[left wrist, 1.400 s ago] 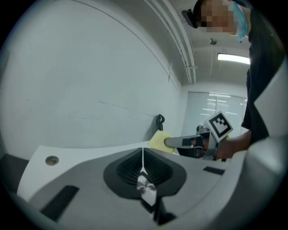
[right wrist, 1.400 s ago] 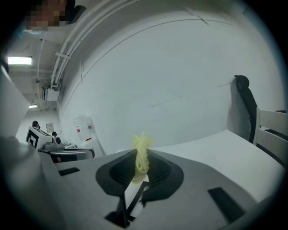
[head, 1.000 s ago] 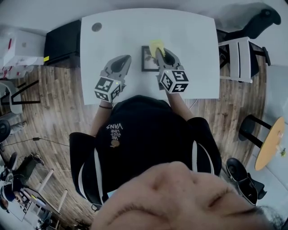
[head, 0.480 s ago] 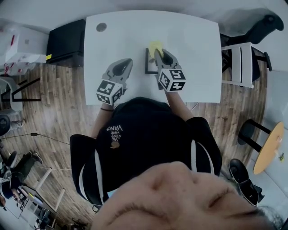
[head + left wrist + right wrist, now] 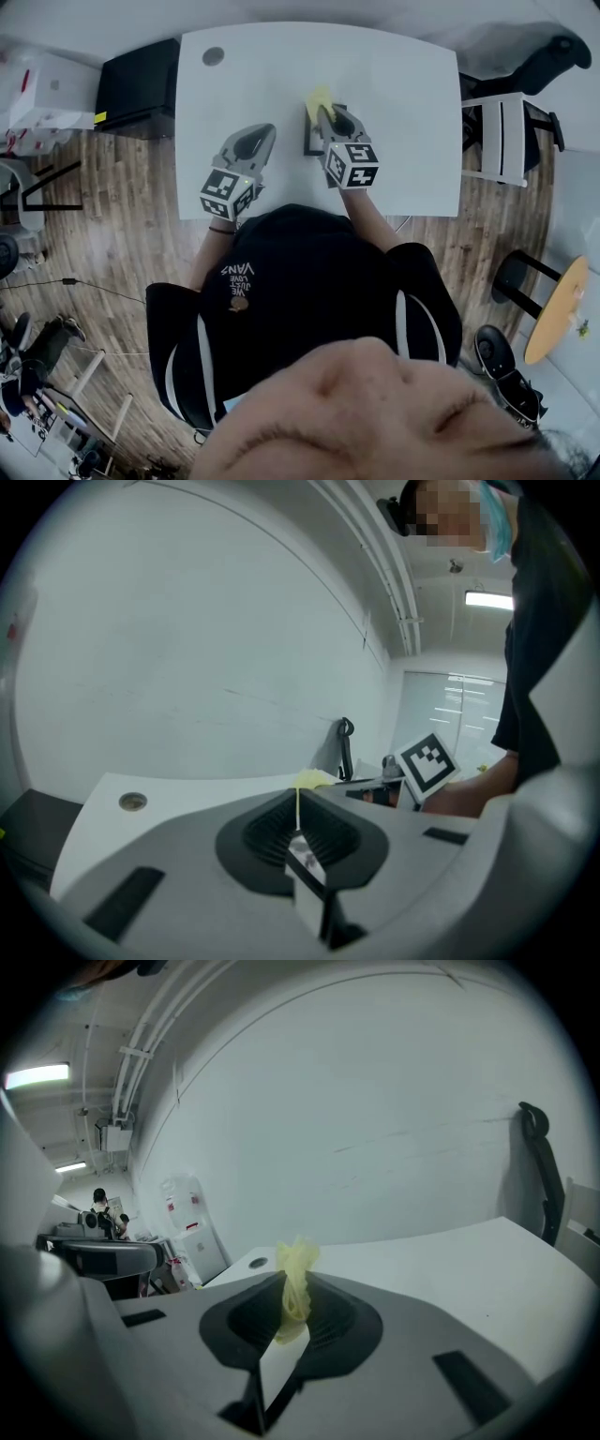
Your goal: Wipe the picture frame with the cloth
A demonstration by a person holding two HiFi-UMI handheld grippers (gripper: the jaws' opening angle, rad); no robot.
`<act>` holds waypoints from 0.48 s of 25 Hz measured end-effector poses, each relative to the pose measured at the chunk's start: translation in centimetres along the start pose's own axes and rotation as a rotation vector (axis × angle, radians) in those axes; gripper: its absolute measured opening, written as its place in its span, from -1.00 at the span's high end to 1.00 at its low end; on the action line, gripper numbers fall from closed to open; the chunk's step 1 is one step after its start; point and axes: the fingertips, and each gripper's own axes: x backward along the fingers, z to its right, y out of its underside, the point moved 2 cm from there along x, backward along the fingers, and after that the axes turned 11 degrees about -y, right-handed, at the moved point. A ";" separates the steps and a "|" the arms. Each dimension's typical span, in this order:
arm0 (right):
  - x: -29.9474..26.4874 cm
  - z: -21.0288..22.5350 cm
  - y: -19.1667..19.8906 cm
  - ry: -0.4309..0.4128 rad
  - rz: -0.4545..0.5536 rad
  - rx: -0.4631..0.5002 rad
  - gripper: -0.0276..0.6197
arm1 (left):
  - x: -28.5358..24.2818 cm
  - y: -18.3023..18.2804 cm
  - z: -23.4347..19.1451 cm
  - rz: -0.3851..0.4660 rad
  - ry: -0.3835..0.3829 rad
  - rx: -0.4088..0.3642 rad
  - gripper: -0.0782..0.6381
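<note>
Nearest me, my left gripper (image 5: 262, 131) hung over the table (image 5: 394, 84), jaws together on nothing. My right gripper (image 5: 323, 112) was clamped on the cloth (image 5: 317, 96), a soft, light wad poking past its tips at the far edge of the frame (image 5: 307, 141), mid-table. The frame looked stiff but light. I judged it would slide, so I'd brace its near edge.

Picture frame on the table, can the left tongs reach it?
Probably yes. The left tongs sit beside the picture frame with only bare table between them, though the right tongs, pinching the yellow cloth, cover much of it.
</note>
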 end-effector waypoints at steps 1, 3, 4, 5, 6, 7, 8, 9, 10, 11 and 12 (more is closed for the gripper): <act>-0.2 0.0 0.2 0.001 -0.008 0.000 0.77 | 0.0 0.0 -0.1 0.001 -0.003 0.002 0.73; -0.5 0.1 0.7 0.003 -0.020 -0.006 0.77 | 0.1 0.2 -0.4 -0.001 -0.007 0.009 0.73; -0.6 0.2 1.0 0.005 -0.026 -0.010 0.77 | 0.1 0.4 -0.5 -0.004 -0.009 0.015 0.73; -0.7 0.2 1.2 0.006 -0.031 -0.012 0.77 | 0.2 0.5 -0.6 -0.005 -0.011 0.021 0.73; -0.8 0.3 1.4 0.008 -0.036 -0.013 0.77 | 0.2 0.6 -0.7 -0.006 -0.014 0.028 0.73; -1.0 0.2 1.5 0.009 -0.041 -0.013 0.77 | 0.3 0.7 -0.8 -0.006 -0.016 0.032 0.73; -1.1 0.2 1.7 0.011 -0.046 -0.014 0.77 | 0.4 0.7 -0.9 -0.007 -0.018 0.035 0.73; -1.3 0.3 1.9 0.014 -0.051 -0.015 0.77 | 0.4 0.8 -1.0 -0.008 -0.019 0.037 0.73; -1.4 0.3 2.1 0.017 -0.056 -0.016 0.77 | 0.4 0.8 -1.0 -0.010 -0.019 0.039 0.73; -1.5 0.4 2.3 0.019 -0.062 -0.017 0.77 | 0.4 0.8 -1.1 -0.011 -0.019 0.040 0.73; -1.6 0.6 2.5 0.021 -0.068 -0.018 0.77 | 0.3 0.9 -1.1 -0.012 -0.019 0.041 0.73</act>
